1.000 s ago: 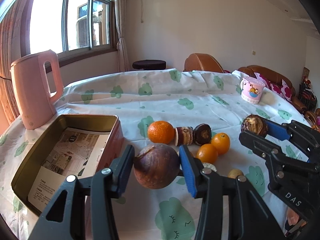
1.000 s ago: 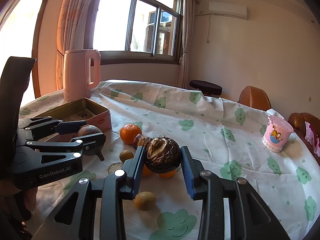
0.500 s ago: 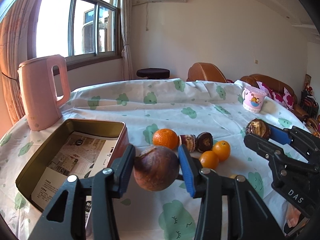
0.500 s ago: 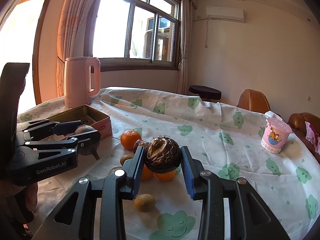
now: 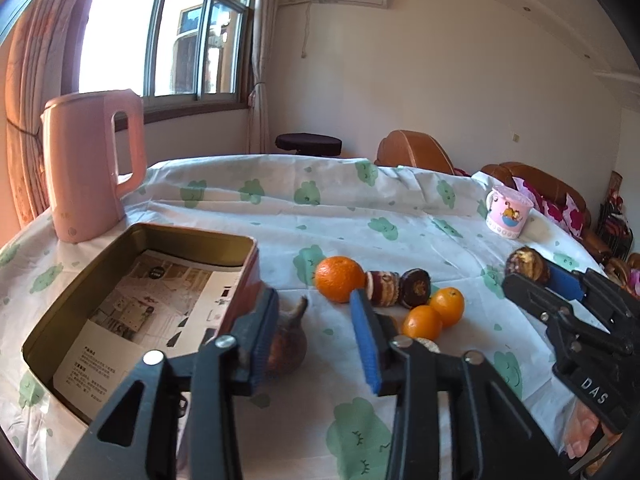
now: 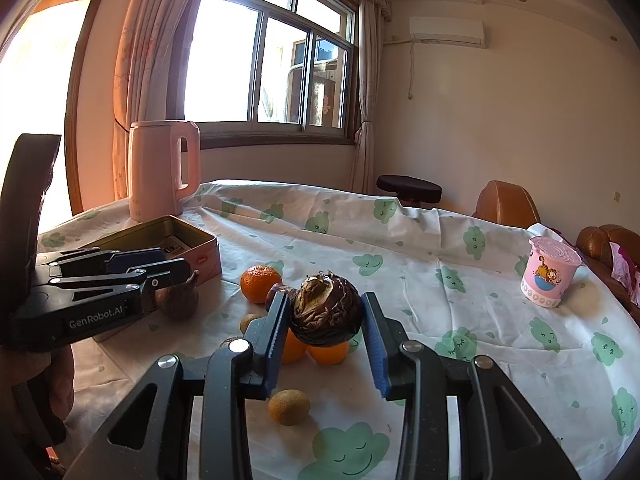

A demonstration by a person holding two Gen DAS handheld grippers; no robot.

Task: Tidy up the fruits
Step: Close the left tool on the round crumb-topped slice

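Observation:
My left gripper [image 5: 314,338] is open. A brown round fruit with a stem [image 5: 288,344] lies on the tablecloth by its left finger, just outside the gold tin [image 5: 244,246]; it also shows in the right wrist view [image 6: 178,300]. My right gripper [image 6: 324,334] is shut on a dark wrinkled fruit [image 6: 326,312] held above the table, also seen in the left wrist view [image 5: 526,266]. A big orange [image 5: 340,284], two dark fruits [image 5: 416,288] and two small oranges [image 5: 434,314] lie in a cluster. A kiwi [image 6: 288,406] lies near the front.
A pink kettle [image 5: 90,164] stands behind the tin, which holds a printed paper sheet [image 5: 136,320]. A pink cartoon cup [image 5: 506,216] stands at the far right. Brown chairs [image 5: 412,152] stand beyond the table's far edge.
My left gripper has opened and let go of the brown fruit, which now rests on the cloth beside the tin. The right gripper still holds its dark fruit.

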